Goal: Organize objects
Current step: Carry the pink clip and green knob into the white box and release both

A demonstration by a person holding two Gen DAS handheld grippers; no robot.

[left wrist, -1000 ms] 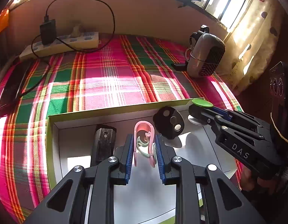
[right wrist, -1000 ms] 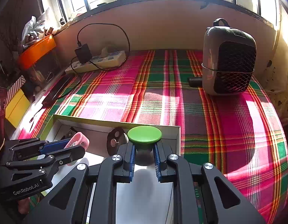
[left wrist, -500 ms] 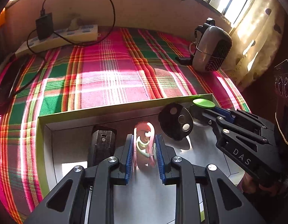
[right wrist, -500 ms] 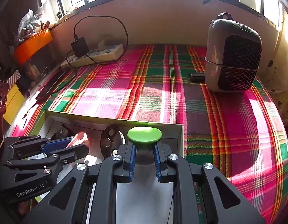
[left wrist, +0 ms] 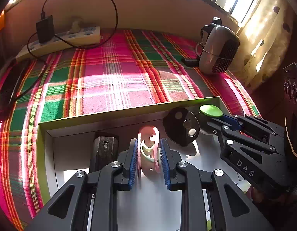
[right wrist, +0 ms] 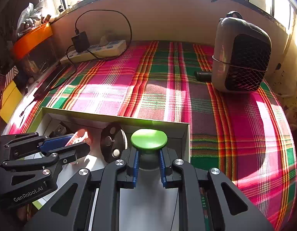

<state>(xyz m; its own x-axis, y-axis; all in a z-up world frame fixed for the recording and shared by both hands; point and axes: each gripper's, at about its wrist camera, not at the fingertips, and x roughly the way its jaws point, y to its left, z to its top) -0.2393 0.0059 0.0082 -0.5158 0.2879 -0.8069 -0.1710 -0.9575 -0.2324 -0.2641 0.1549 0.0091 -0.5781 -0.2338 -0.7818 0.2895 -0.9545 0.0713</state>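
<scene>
The left gripper is partly closed, and its blue pads squeeze a pink plastic clip with a pale green curl inside. The clip stands on its edge, down inside the shallow white cardboard box with a green rim.

The right gripper is closed tight on the clear stem under a round bright green cap. It holds this thing in the far right corner of the same box, close to the box wall.

Between the two held things a round black disc with small silver buttons leans against the far wall of the box. A dark blocky thing sits in the box just left of the left gripper.

The box sits on a pink and green checked cloth. A grey heater with a black mesh front stands farther back on the cloth, well apart from the box.
</scene>
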